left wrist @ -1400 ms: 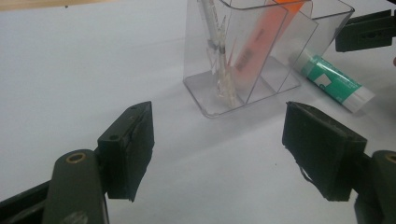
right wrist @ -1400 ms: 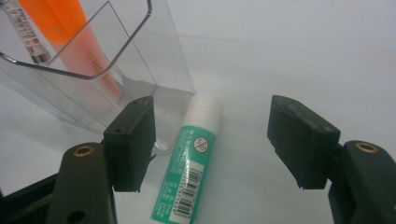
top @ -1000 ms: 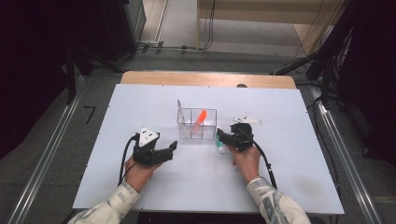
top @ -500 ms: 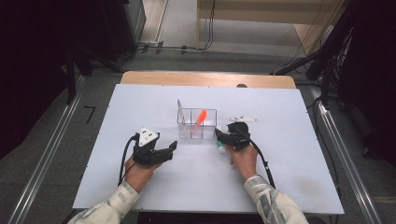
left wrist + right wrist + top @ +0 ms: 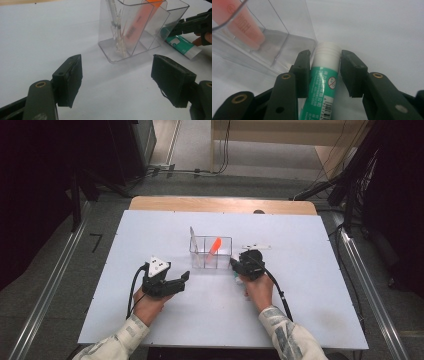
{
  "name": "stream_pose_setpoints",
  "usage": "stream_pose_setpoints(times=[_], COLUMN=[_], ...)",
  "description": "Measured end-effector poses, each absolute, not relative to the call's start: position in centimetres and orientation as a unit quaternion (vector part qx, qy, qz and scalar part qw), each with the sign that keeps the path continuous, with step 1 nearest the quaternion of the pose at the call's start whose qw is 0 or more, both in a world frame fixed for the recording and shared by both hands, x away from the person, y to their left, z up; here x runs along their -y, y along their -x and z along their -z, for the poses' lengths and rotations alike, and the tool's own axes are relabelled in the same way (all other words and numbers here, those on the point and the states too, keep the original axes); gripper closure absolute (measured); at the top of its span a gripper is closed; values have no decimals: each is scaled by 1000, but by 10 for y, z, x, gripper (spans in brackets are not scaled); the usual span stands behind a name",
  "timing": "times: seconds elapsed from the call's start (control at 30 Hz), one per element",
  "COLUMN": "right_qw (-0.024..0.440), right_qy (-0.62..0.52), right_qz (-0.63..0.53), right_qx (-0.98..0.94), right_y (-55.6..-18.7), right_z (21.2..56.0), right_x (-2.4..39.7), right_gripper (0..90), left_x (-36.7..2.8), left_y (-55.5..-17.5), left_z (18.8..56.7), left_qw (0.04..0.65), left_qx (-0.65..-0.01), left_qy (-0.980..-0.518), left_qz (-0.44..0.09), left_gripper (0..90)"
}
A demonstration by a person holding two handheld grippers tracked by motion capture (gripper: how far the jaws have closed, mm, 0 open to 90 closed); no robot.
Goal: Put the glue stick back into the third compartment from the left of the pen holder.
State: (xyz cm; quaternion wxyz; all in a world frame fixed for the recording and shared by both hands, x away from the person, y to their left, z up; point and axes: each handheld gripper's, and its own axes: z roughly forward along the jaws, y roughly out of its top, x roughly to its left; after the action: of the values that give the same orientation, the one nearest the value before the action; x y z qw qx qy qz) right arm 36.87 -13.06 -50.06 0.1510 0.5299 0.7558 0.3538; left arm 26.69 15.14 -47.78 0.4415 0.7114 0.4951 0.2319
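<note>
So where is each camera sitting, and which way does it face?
High view: above the person's side, facing forward and down on the table; forearms, both grippers.
Left gripper view: level, between open jaws, toward the clear organizer.
Right gripper view: along its jaws, around the green tube.
Shared: organizer and tube.

The green tube (image 5: 322, 85) runs off the bottom edge in the right gripper view. The orange item (image 5: 239, 22) behind the clear organizer (image 5: 287, 47) looks blurred, its lettering perhaps unreadable.

1. The left gripper (image 5: 172, 282) is held low and level in the left hand (image 5: 146, 303), its jaws spread wide with nothing between them
2. The right gripper (image 5: 239, 266) has just been closing, jaws angled downward
</note>
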Motion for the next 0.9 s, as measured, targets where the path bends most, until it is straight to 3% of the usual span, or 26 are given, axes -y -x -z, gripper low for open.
stream_pose_setpoints(times=[0.9], right_qw=[142], right_qy=[-533], right_qz=[-354], right_qx=[-755], right_y=[-371], right_z=[493], right_x=[139], right_gripper=[630], left_x=[-152], left_y=[-267], left_z=[477], left_qw=[443], left_qx=[-495], left_qy=[-711], left_qz=[-231], left_gripper=[256])
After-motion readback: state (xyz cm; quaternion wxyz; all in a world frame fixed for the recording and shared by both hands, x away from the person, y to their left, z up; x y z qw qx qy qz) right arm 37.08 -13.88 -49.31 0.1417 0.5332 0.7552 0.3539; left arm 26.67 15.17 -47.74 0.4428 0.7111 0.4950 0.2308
